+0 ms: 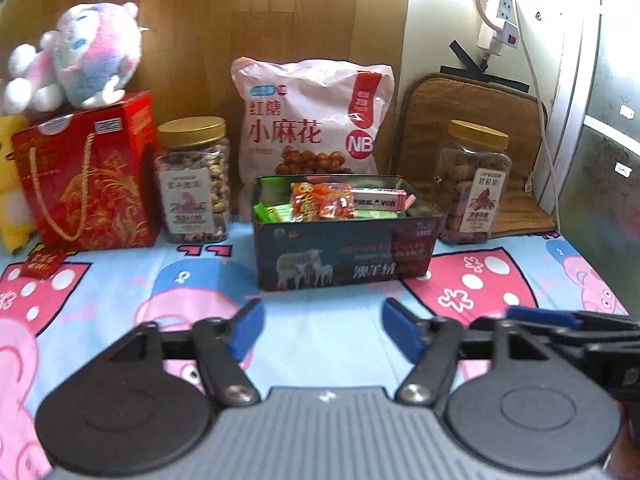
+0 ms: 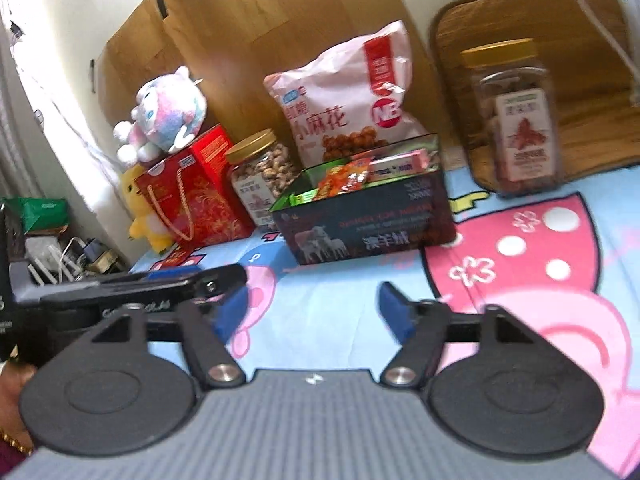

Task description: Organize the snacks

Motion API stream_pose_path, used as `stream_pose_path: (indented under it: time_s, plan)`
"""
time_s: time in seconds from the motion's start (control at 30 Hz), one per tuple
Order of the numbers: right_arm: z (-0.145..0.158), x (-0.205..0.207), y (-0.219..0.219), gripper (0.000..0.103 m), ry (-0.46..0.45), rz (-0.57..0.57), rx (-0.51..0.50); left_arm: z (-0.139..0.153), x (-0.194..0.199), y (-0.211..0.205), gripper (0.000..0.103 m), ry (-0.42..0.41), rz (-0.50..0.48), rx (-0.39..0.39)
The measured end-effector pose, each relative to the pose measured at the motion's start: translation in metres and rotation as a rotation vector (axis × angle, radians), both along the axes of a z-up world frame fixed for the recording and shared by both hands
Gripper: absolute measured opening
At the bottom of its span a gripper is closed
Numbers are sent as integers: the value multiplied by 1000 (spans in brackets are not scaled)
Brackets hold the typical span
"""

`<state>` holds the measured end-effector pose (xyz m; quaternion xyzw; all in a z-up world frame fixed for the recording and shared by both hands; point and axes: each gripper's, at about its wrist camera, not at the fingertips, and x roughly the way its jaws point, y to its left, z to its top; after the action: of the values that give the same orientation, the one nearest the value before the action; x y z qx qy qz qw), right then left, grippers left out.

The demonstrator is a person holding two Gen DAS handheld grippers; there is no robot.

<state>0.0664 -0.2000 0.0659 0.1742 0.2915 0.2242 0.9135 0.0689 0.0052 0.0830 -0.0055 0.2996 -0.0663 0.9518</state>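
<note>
Behind the open tin box (image 1: 344,256) I see a pink snack bag (image 1: 312,120) leaning on the wooden board (image 1: 248,12), with one gold-lidded jar of nuts (image 1: 194,180) on its left and another jar (image 1: 472,184) on its right. A red gift box (image 1: 88,176) carries a plush toy (image 1: 84,56). Nothing stands between my grippers and the tin. The tin lies with its long side across my view, small snack packets (image 1: 322,202) inside. It rests on a cartoon bedsheet (image 1: 320,328). My left gripper (image 1: 324,330) and right gripper (image 2: 312,312) are both released and empty.
</note>
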Motion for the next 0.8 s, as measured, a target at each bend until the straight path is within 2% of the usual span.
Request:
stream_pose_path:
  time_s: [0.07, 0.1, 0.33, 0.57, 0.7, 0.8]
  plan:
    - [-1, -14, 1, 93, -23, -48, -20, -1, -14, 1, 101, -32, 22, 16]
    - [-1, -19, 1, 97, -32, -61, -21, -2, -20, 1, 103, -44, 36, 27]
    - [-15, -54, -1, 103, -25, -152, 78, -16, -50, 6, 103, -6, 89, 61]
    - [-28, -68, 6, 103, -3, -214, 36, -37, -72, 2, 103, 37, 114, 135]
    - [-29, -69, 6, 103, 0, -233, 42, -41, -76, 2, 103, 57, 114, 129]
    - [-26, -76, 7, 103, -38, -240, 26, -40, -79, 1, 103, 46, 119, 136]
